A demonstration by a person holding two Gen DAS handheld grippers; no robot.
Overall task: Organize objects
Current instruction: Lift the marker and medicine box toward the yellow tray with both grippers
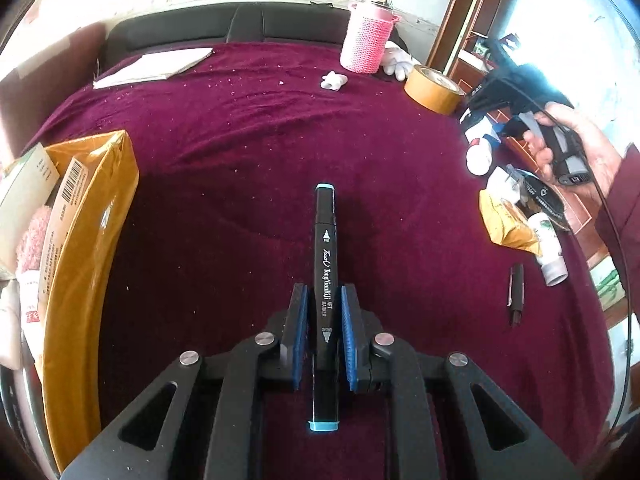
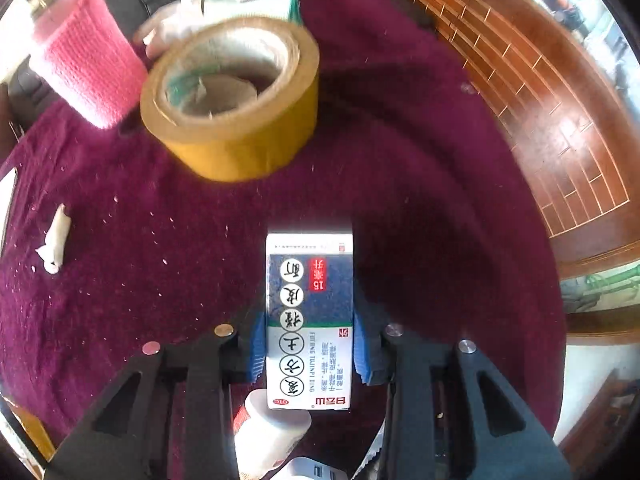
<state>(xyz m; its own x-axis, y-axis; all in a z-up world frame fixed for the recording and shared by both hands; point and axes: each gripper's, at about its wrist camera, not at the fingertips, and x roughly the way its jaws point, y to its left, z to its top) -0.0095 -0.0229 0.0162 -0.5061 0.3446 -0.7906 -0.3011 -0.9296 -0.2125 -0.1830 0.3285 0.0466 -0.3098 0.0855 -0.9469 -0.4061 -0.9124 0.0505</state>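
Note:
In the left wrist view my left gripper (image 1: 324, 292) is shut on a black art marker (image 1: 325, 248) with light-blue end caps; the marker points straight ahead above the maroon cloth (image 1: 240, 128). In the right wrist view my right gripper (image 2: 310, 344) is shut on a white and blue medicine box (image 2: 310, 320), and both blue pads (image 2: 258, 344) touch its long sides. A white bottle (image 2: 272, 432) lies just behind the box, under the gripper. The left view shows a person's hand (image 1: 572, 152) holding the right gripper at the far right.
An open cardboard box (image 1: 92, 220) in yellow tape stands at the left with packets inside. Ahead of the right gripper are a yellow tape roll (image 2: 232, 120) and a pink knitted bottle cover (image 2: 84, 64). A pen (image 1: 516, 294), a yellow packet (image 1: 504, 220) and crumpled paper (image 2: 54, 240) lie on the cloth.

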